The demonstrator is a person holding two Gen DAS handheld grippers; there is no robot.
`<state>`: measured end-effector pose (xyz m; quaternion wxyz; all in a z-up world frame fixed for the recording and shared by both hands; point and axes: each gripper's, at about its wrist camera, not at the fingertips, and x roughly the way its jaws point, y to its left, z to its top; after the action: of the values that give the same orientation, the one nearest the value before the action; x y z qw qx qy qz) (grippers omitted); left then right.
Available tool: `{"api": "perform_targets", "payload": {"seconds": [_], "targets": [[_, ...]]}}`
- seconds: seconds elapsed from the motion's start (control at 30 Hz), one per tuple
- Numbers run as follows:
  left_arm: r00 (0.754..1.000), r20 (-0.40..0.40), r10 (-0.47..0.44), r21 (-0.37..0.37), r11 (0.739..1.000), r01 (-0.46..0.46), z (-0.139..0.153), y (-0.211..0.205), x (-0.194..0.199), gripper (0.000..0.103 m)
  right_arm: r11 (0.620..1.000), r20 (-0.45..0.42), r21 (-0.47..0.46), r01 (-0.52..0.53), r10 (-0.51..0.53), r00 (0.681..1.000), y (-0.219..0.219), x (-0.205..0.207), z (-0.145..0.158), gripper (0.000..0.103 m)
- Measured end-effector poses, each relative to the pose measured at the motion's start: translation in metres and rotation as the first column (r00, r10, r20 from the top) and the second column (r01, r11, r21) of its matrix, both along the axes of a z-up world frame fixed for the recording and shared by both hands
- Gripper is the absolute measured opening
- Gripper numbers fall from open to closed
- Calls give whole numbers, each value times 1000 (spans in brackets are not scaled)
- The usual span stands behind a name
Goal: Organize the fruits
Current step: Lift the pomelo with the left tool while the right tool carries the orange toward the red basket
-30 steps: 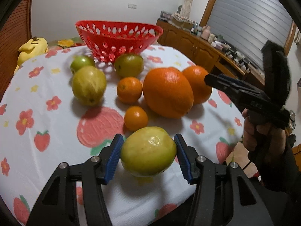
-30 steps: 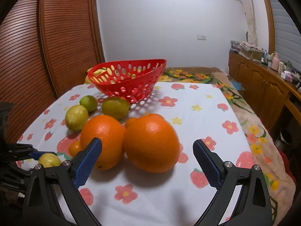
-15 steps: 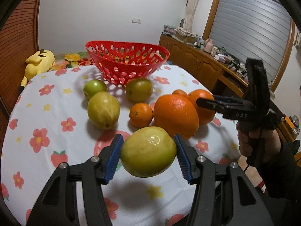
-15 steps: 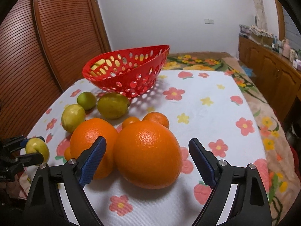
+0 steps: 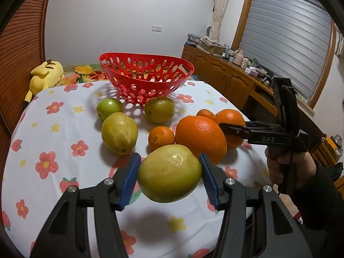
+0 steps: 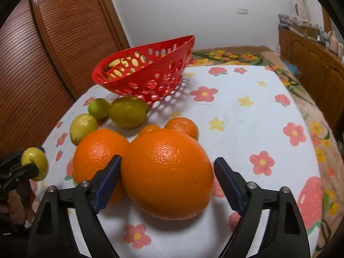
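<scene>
My left gripper is shut on a yellow-green guava and holds it above the floral tablecloth; it also shows in the right wrist view. My right gripper is open around a large orange that sits on the table. Its left pad touches or nearly touches the fruit; its right pad stands apart. A second large orange lies just left of it. The red perforated basket stands at the far side, also in the right wrist view.
On the table lie another yellow guava, a small green fruit, an olive-green fruit and small mandarins. A yellow plush toy lies beyond the table's far left edge. Wooden cabinets stand to the right.
My left gripper has lifted the guava off the table and kept rising. My right gripper has moved in around the large orange, and its jaws have narrowed.
</scene>
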<state>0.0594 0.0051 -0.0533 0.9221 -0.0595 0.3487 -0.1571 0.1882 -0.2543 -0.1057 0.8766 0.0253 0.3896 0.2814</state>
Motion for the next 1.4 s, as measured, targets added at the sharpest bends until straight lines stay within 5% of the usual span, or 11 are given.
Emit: {"api": "perform_targets", "payload": {"seconds": [1.4], "targets": [[995,96,35,-3,999,-35,31,10,35,54,999,130,-22,-25,28,991,-5,-11,44,84]]}}
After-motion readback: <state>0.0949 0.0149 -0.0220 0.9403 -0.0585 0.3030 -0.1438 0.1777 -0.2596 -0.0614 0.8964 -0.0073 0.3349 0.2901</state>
